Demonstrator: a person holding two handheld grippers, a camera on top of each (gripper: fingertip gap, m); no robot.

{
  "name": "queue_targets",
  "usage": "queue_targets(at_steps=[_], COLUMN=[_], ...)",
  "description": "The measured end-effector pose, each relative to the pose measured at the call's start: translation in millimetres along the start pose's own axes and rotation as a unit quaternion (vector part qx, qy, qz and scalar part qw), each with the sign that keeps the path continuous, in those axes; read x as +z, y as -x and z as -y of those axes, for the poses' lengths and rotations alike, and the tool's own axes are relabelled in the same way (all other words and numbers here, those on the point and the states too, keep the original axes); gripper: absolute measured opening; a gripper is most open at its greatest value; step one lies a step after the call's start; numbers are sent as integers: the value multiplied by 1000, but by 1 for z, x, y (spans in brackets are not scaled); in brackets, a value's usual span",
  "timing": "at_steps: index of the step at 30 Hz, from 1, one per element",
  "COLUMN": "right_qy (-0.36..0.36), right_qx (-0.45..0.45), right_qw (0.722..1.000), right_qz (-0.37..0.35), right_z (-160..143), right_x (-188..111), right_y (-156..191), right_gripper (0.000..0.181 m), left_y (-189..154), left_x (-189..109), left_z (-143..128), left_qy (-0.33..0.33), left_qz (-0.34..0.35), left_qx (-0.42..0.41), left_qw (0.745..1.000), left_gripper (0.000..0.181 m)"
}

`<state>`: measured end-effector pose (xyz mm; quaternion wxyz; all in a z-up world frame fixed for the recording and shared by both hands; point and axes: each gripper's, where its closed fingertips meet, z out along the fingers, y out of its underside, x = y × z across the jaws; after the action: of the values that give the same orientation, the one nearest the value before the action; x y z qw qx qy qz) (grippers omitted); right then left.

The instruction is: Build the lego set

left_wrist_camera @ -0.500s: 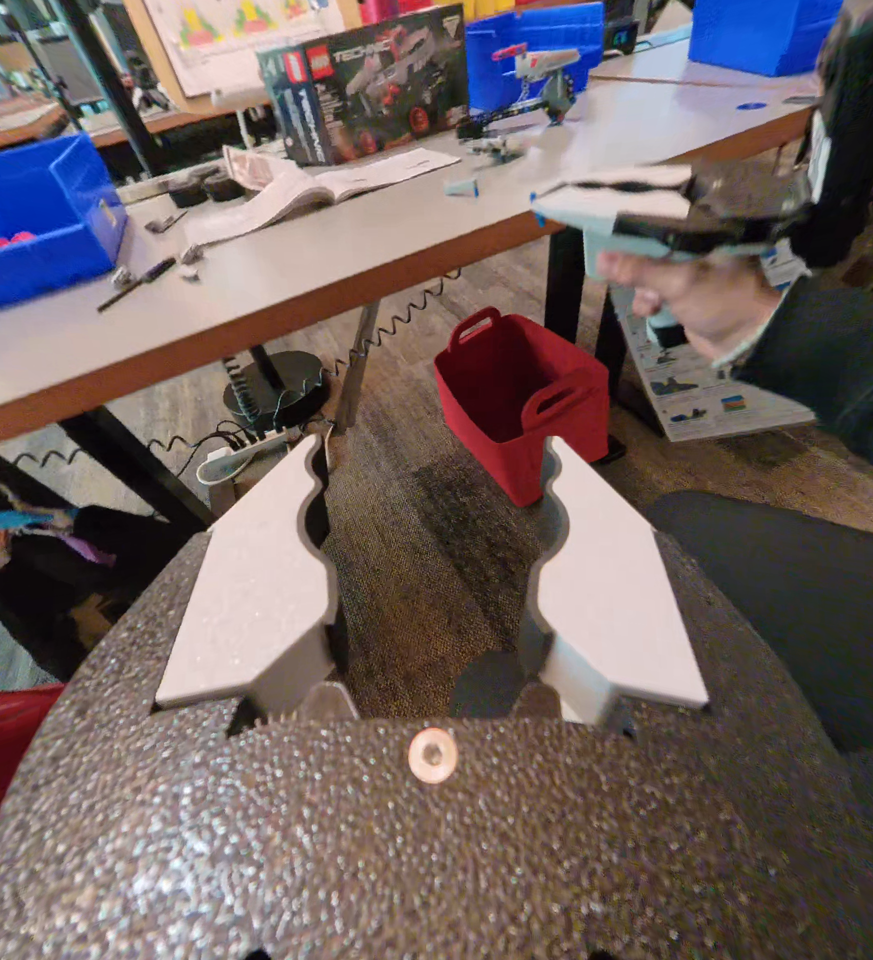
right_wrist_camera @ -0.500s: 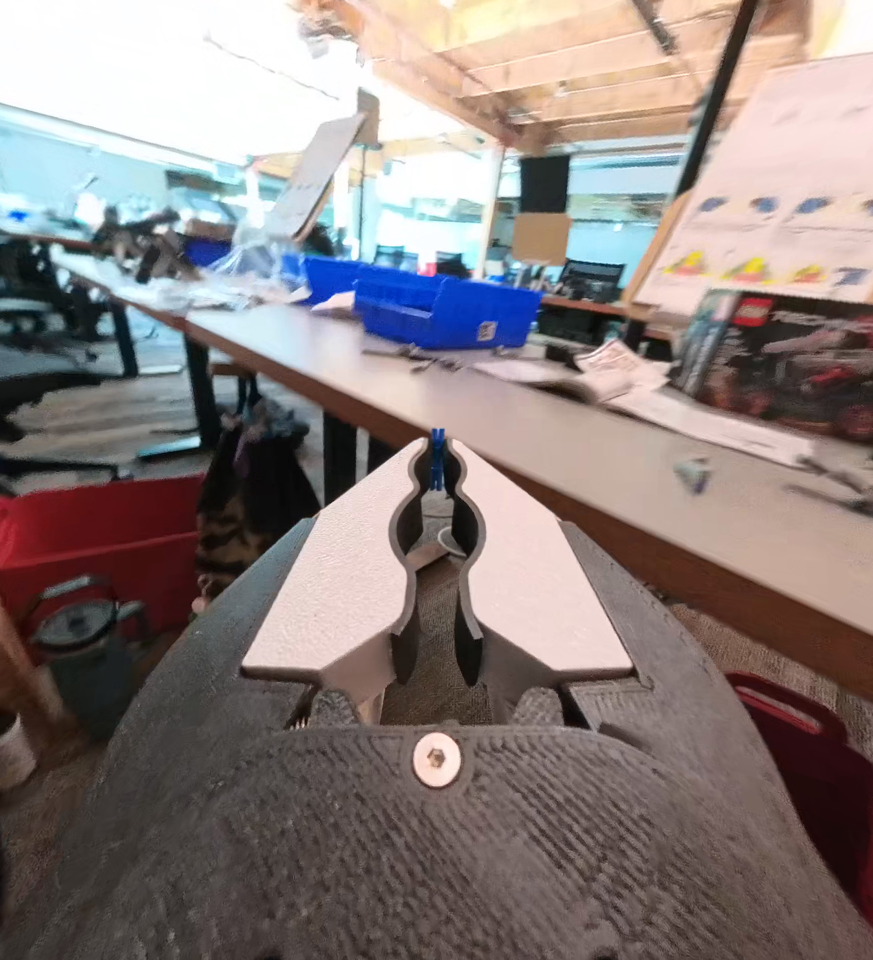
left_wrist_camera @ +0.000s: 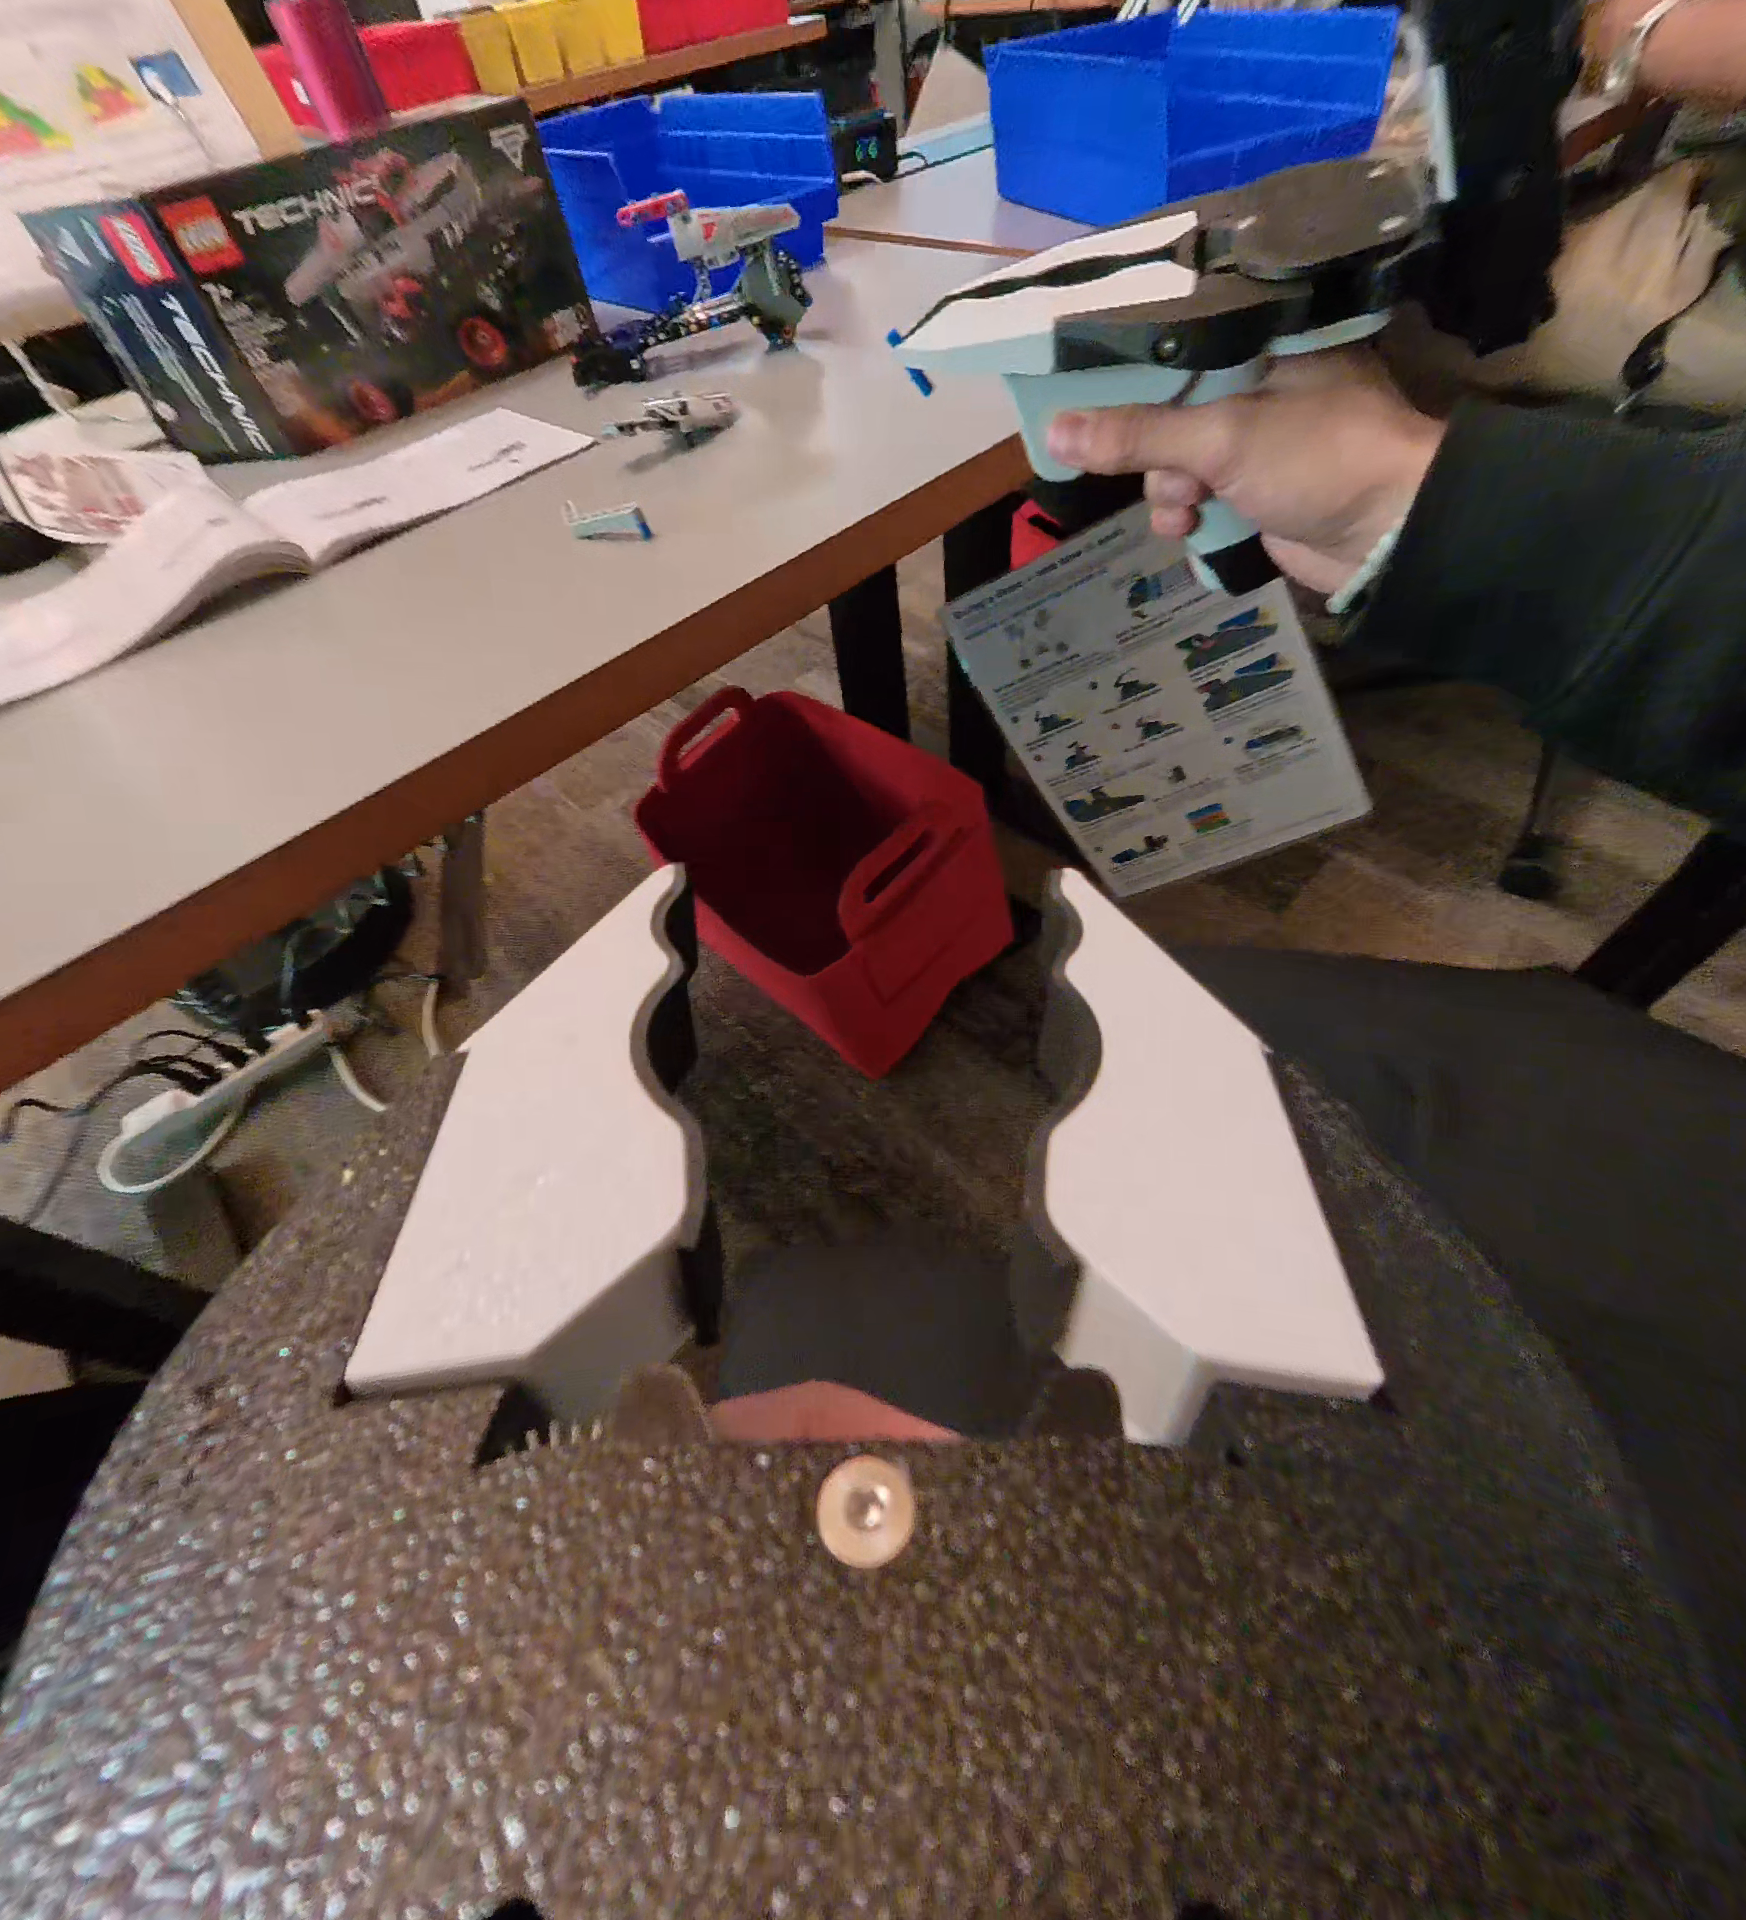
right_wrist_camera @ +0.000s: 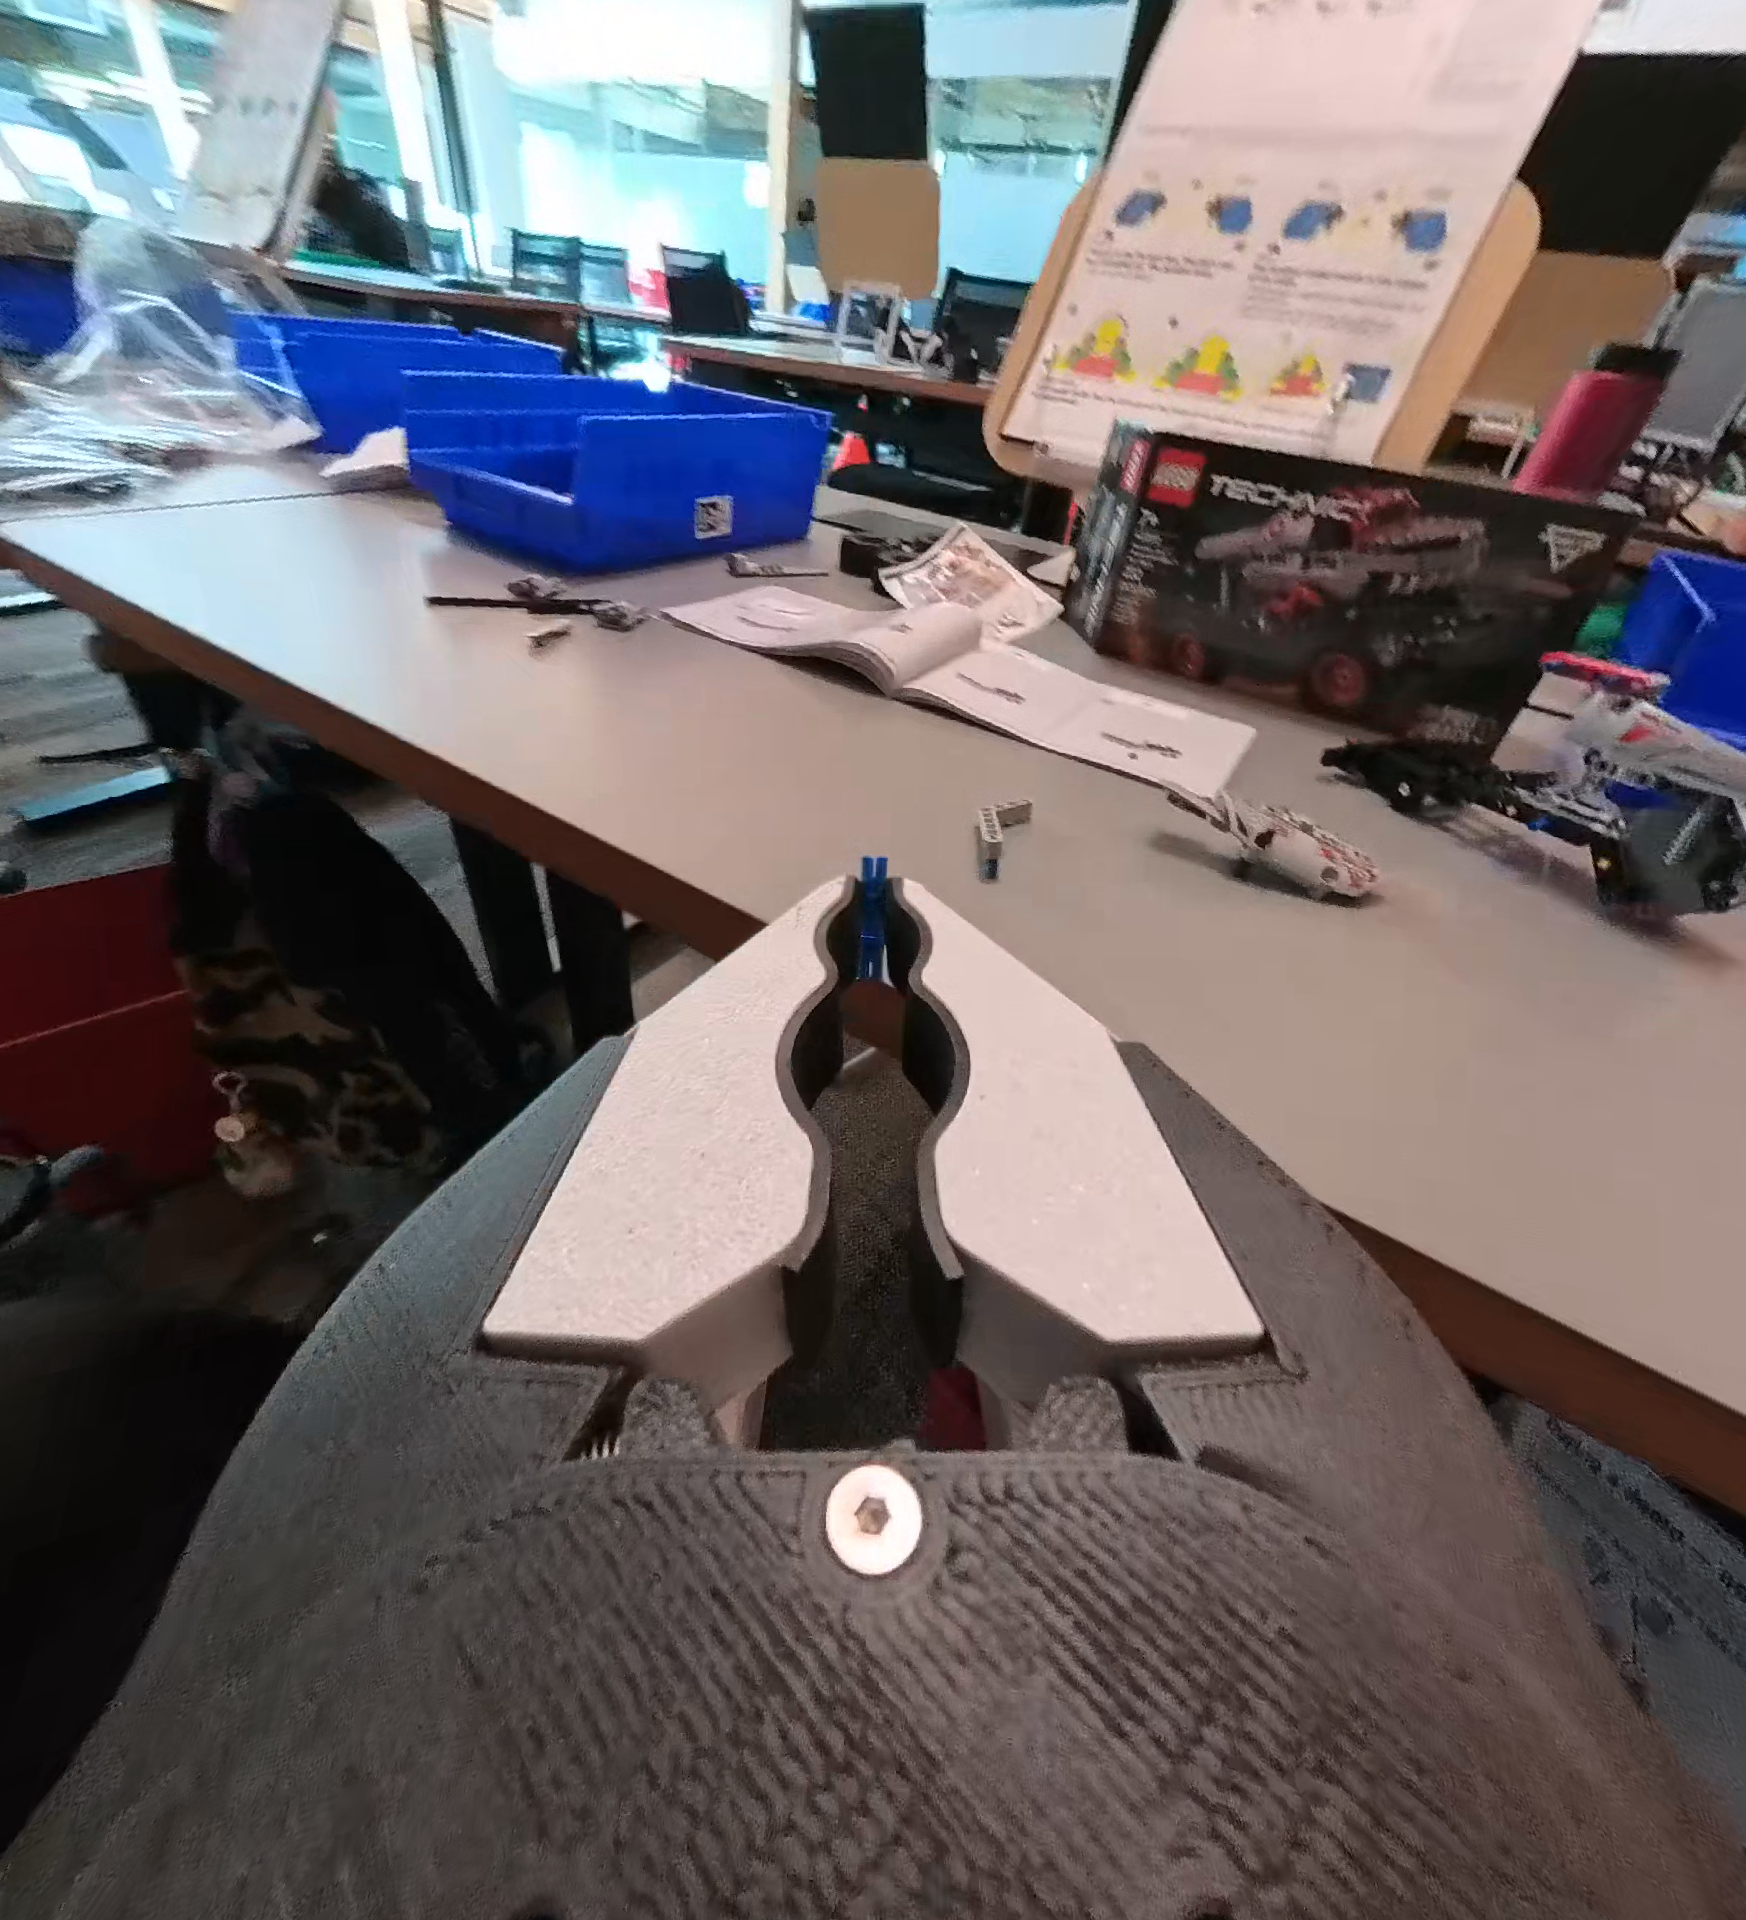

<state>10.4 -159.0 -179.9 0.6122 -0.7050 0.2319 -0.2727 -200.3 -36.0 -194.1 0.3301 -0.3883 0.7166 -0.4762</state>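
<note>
right gripper (right_wrist_camera: 874, 883): fingers pressed on a small blue pin (right_wrist_camera: 872, 914), held off the table edge; pin tip pokes out past the fingertips
left gripper (left_wrist_camera: 864, 904): fingers spread wide, nothing between them, held low over the floor by a red basket (left_wrist_camera: 827, 873)
partly built model (right_wrist_camera: 1596, 790): on the grey table (right_wrist_camera: 640, 748), far right, in front of a blue bin; grey wedge top, black chassis
small sub-assembly (right_wrist_camera: 1284, 836): white/grey, lies just left of the model
loose piece (right_wrist_camera: 999, 826): grey angled beam with blue end, alone near the table edge
set box (right_wrist_camera: 1336, 592): dark, printed branding and a truck picture, stands behind the model
instruction booklet (right_wrist_camera: 962, 665): open, flat, left of the box
printed sheet (left_wrist_camera: 1160, 696): on the floor under the right hand, probably a picture guide, too blurred to tell
</note>
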Motion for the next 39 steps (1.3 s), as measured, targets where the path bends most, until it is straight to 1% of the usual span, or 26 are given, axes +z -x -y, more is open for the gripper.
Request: queue_targets(at_steps=[1, 3, 5, 8, 10, 13, 15, 16, 17, 19, 20, 22, 25, 28, 31, 33, 35, 37, 39], right_qy=[8, 32, 49, 87, 122, 157, 196, 185, 195, 242, 245, 236, 223, 178, 151, 146, 160, 186, 221], right_qx=[6, 17, 27, -9, -30, -34, -50, -73, -86, -81, -74, -73, -69, -24, 29, 32, 17, 11, 30], right_qw=[1000, 999, 998, 995, 990, 984, 975, 975, 970, 962, 962, 965, 969, 979, 984, 985, 984, 981, 974], right_qz=[-5, -15, -33, -57, -60, -71, -89, -98, -113, -96, -91, -89, -84, -91, -87, -88, -82, -60, -37], right_z=[-4, -13, -19, -28, -40, -58, -67, -62, -63, -77, -80, -78, -78, -73, -71, -70, -71, -75, -81], right_x=[8, 27, 49, 89, 118, 149, 156, 159, 158, 158, 158, 153, 146, 143, 141, 140, 142, 144, 147], right_y=[-6, -19, -34, -61, -76, -93, -101, -104, -109, -108, -108, -109, -106, -108, -111, -111, -109, -106, -105], right_gripper=[3, 3, 3, 3, 3, 3, 3, 3, 3, 3, 3, 3, 3, 3, 3, 3, 3, 3, 3], left_y=[0, 6, 20, 47, 71, 104, 123, 133, 144, 161, 167, 177, 183, 180, 180, 184, 191, 203, 218], left_x=[4, 10, 18, 28, 31, 32, 33, 34, 35, 44, 52, 73, 115, 155, 182, 189, 189, 186, 186], left_z=[-1, -8, -23, -49, -62, -70, -67, -64, -60, -48, -39, -19, 19, 54, 80, 92, 98, 96, 90], left_qy=[-4, -9, -1, 21, 27, 25, 30, 35, 37, 31, 25, 7, -20, -38, -40, -40, -40, -43, -44], left_qz=[-9, -18, -11, -7, 3, 9, 9, 13, 17, 20, 16, 0, -40, -92, -124, -132, -130, -117, -99], left_qx=[-9, -17, -19, -34, -53, -80, -76, -66, -52, -31, -26, -18, -10, -18, -11, -1, 6, 16, 17], left_qw=[1000, 1000, 1000, 999, 998, 996, 997, 997, 998, 999, 999, 1000, 999, 995, 991, 990, 991, 992, 994], left_gripper=[63, 56, 56, 56, 56, 49, 48, 48, 48, 47, 47, 49, 49, 49, 49, 48, 49, 49, 49])
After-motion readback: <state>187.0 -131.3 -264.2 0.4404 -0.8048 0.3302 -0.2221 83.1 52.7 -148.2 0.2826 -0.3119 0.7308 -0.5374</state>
